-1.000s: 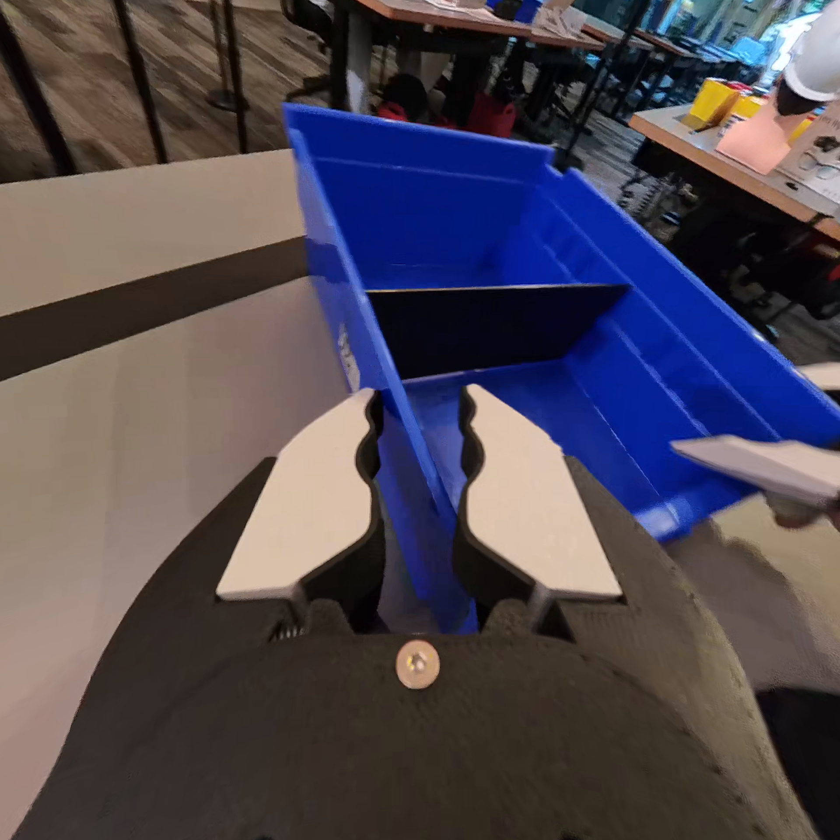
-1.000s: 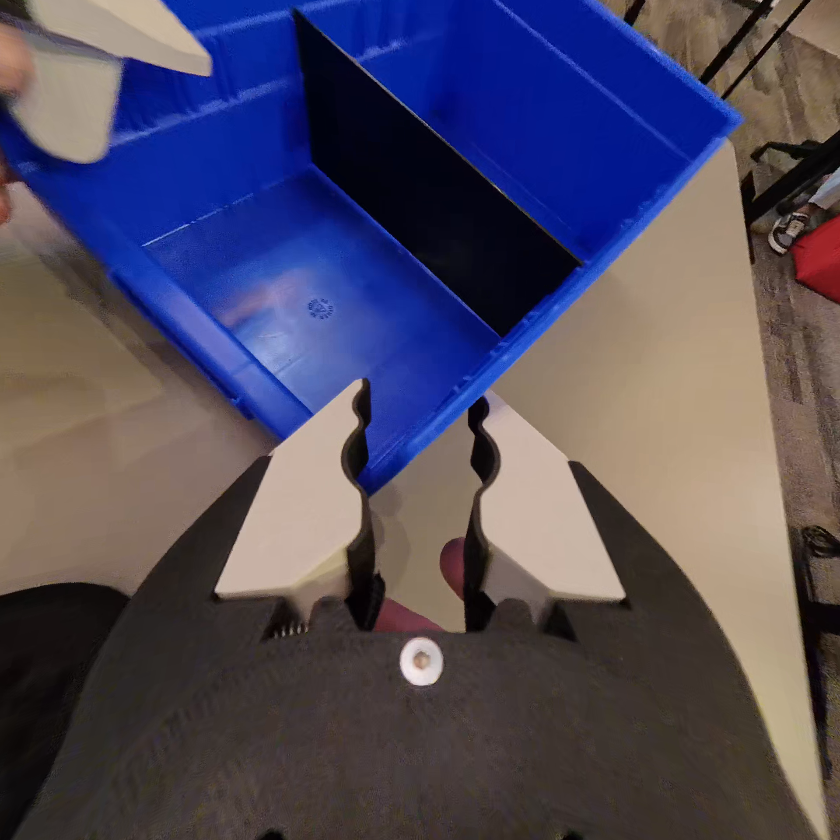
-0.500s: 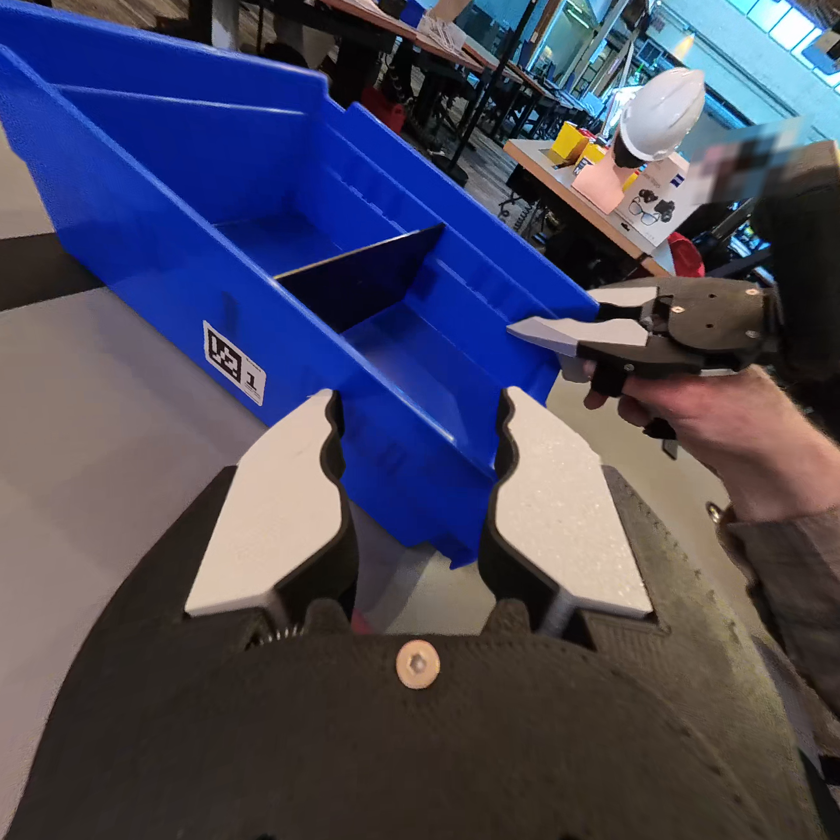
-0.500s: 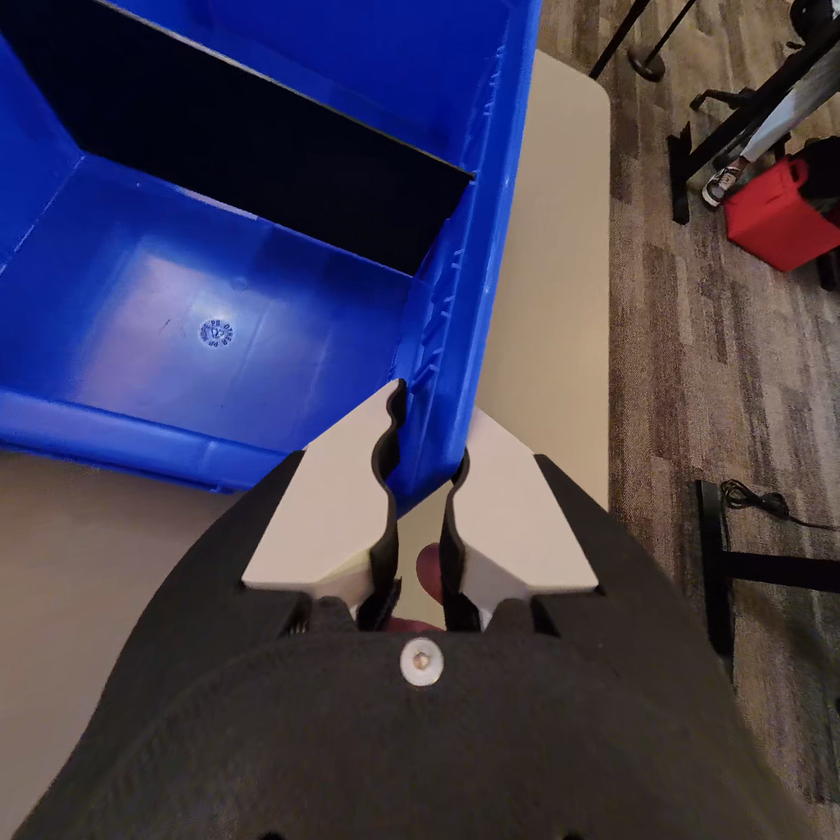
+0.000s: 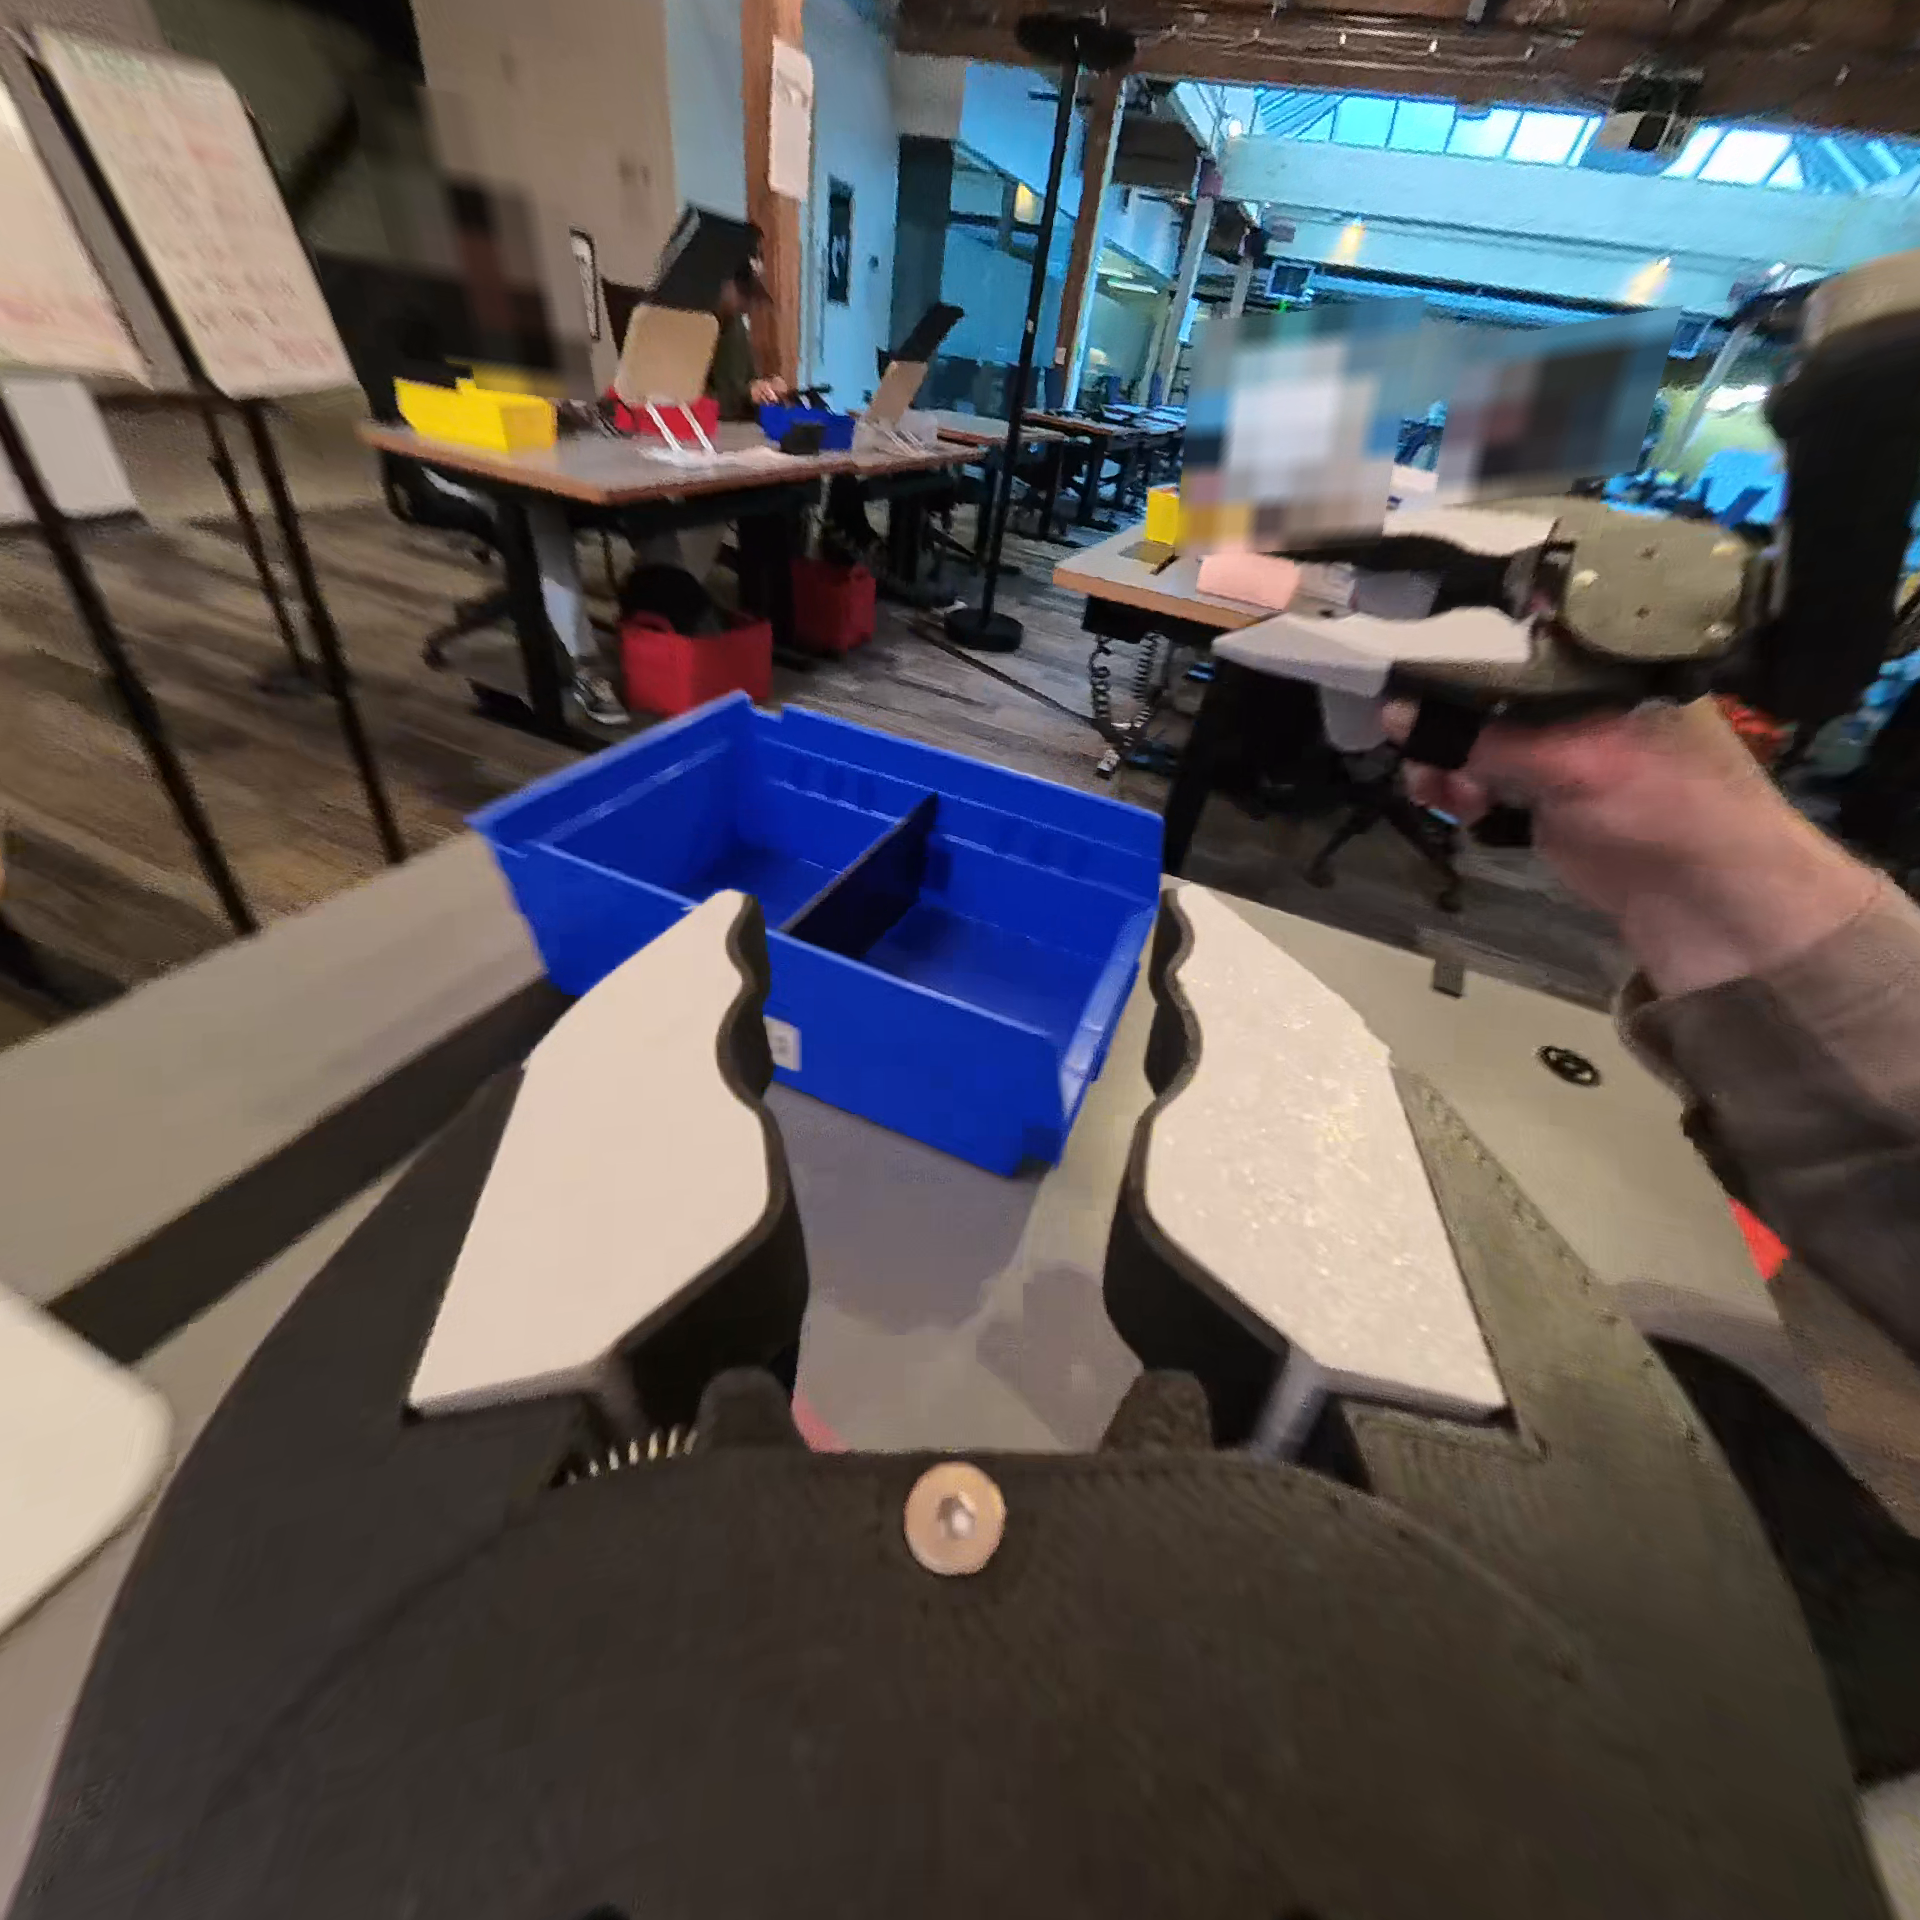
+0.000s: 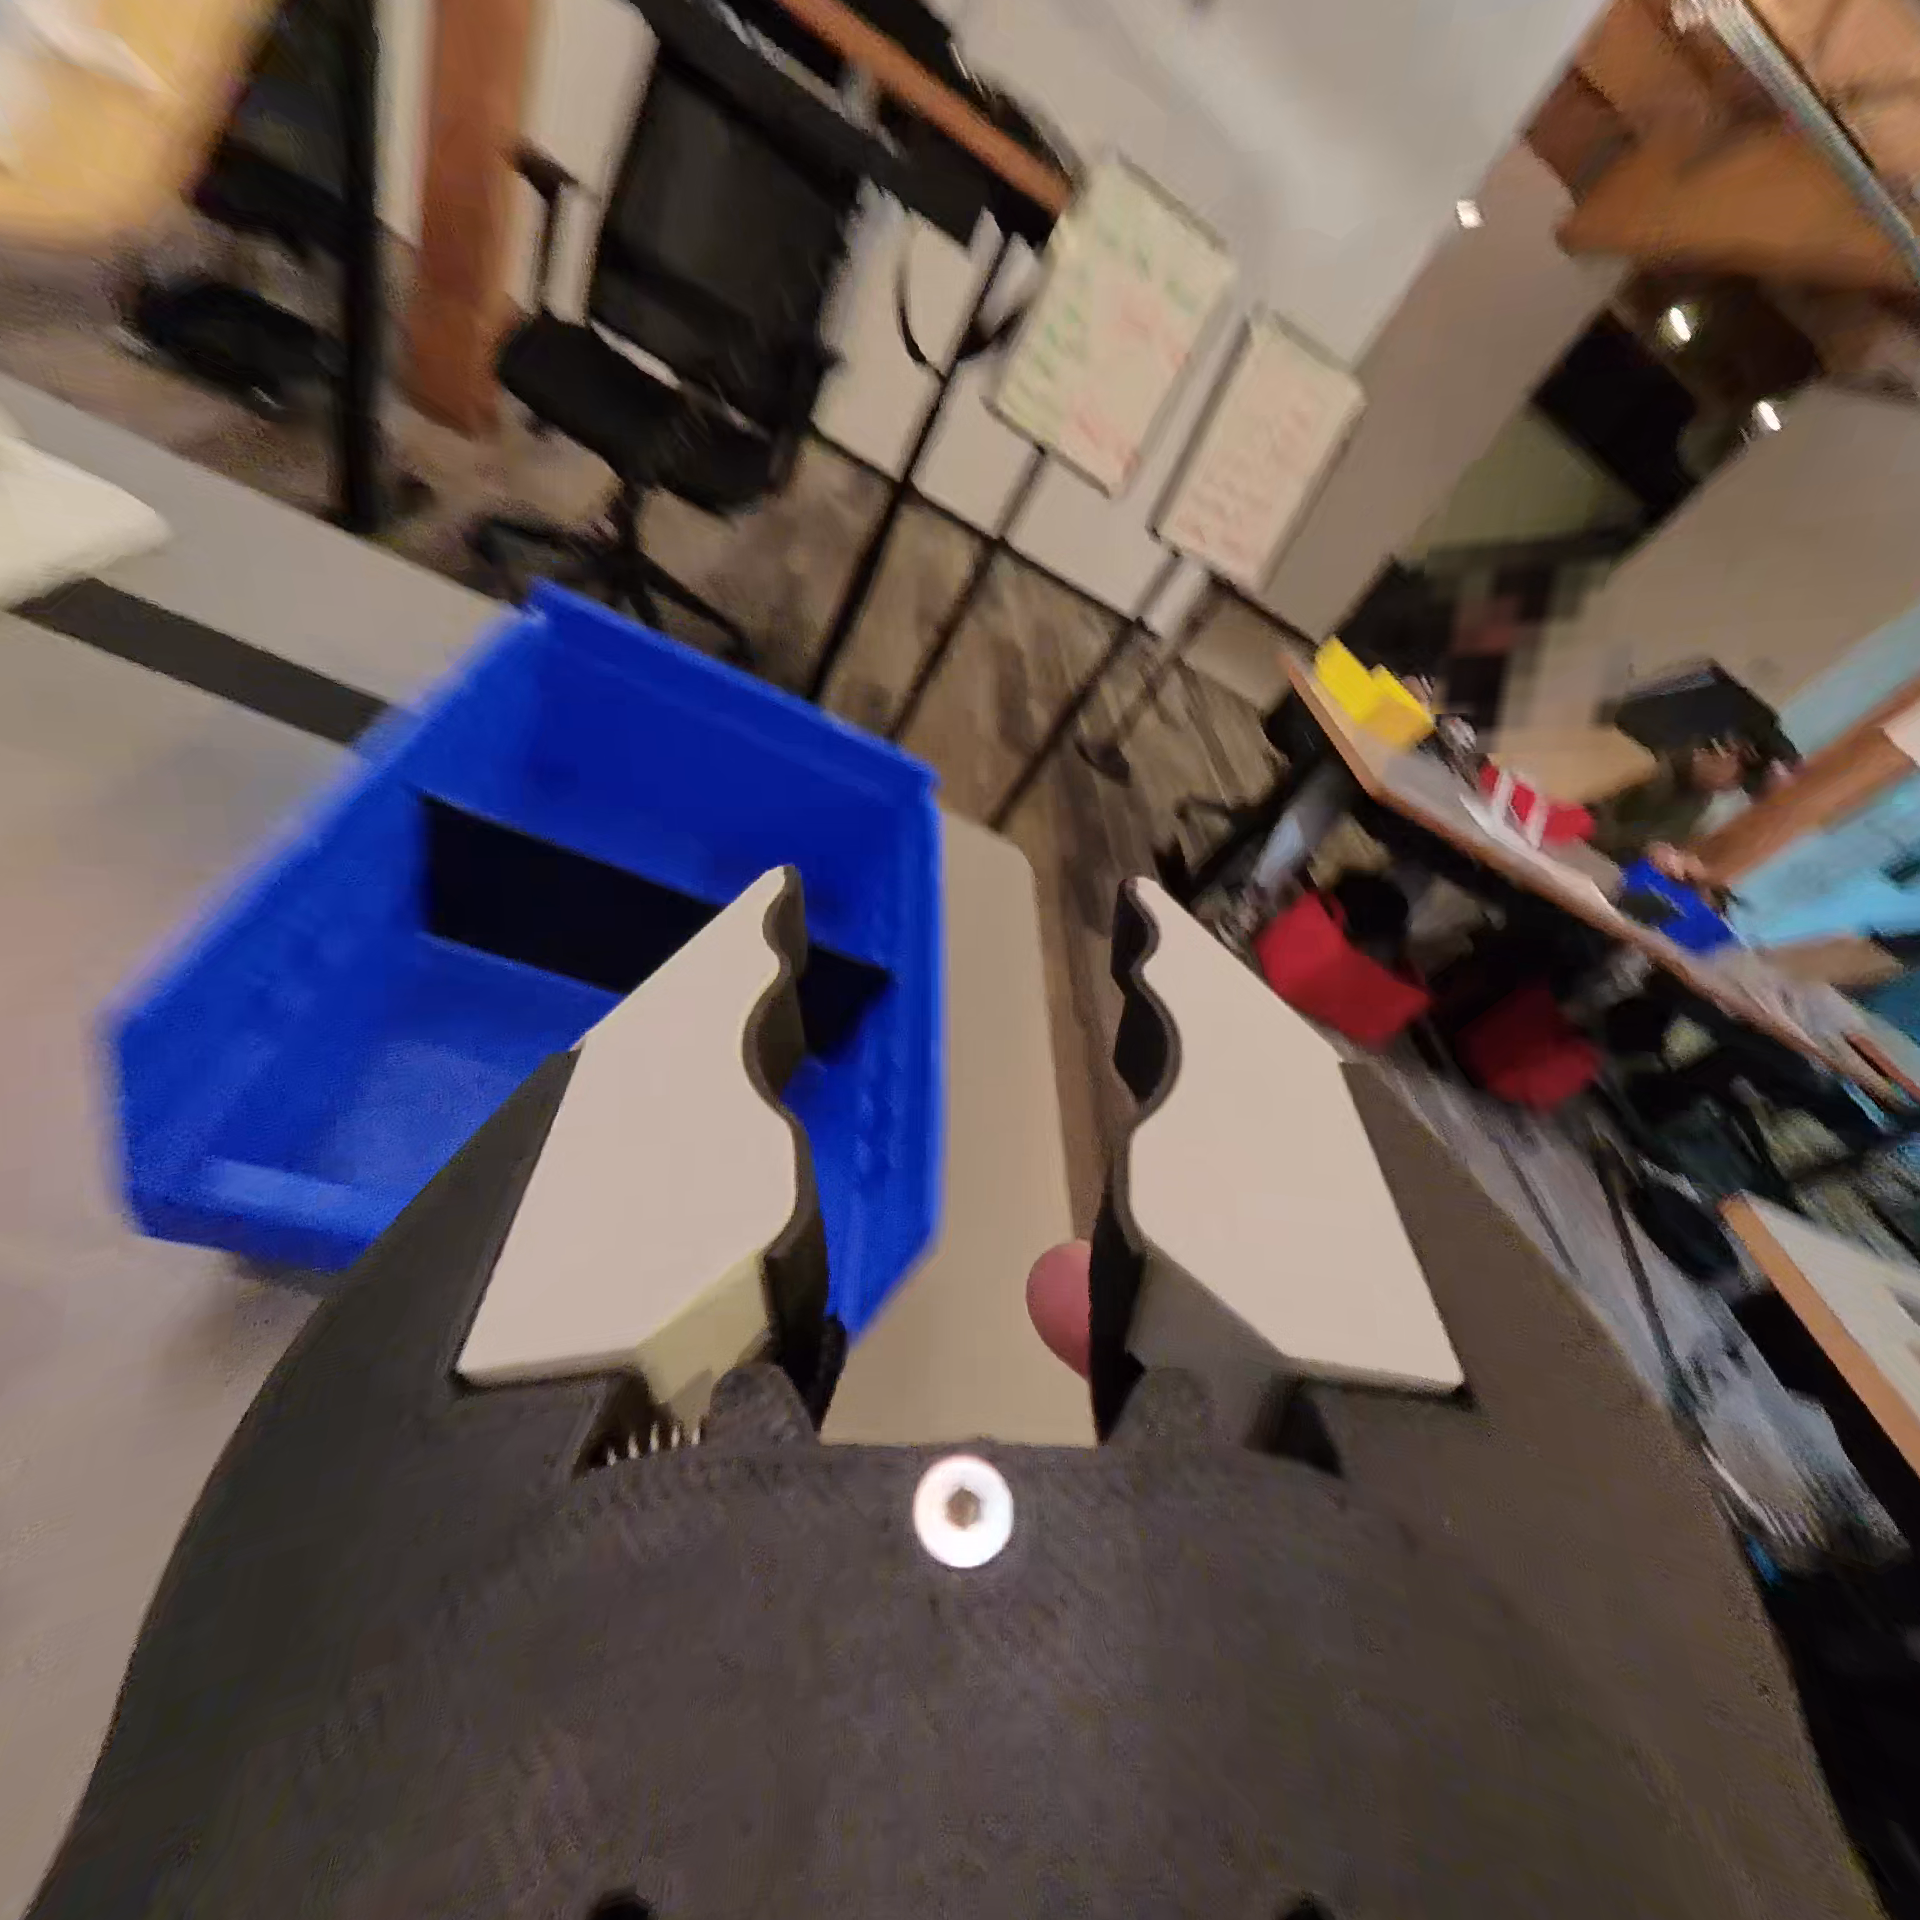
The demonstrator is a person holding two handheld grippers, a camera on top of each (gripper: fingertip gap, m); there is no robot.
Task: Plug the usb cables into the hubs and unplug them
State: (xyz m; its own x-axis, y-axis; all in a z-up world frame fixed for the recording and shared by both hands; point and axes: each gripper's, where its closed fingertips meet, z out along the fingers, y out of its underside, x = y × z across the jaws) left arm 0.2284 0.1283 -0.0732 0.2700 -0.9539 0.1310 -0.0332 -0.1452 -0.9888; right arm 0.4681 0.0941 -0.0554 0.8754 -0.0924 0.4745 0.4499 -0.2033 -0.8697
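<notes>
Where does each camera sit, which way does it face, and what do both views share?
Left wrist view: sits on the left tongs, looks forward over the grey table to the blue bin; shows its own open fingers, plus the right tongs in a hand.
Right wrist view: sits on the right tongs, tilted, facing the bin and room; shows its open fingers and a fingertip.
Shared: the bin with its black divider, and the table.
</notes>
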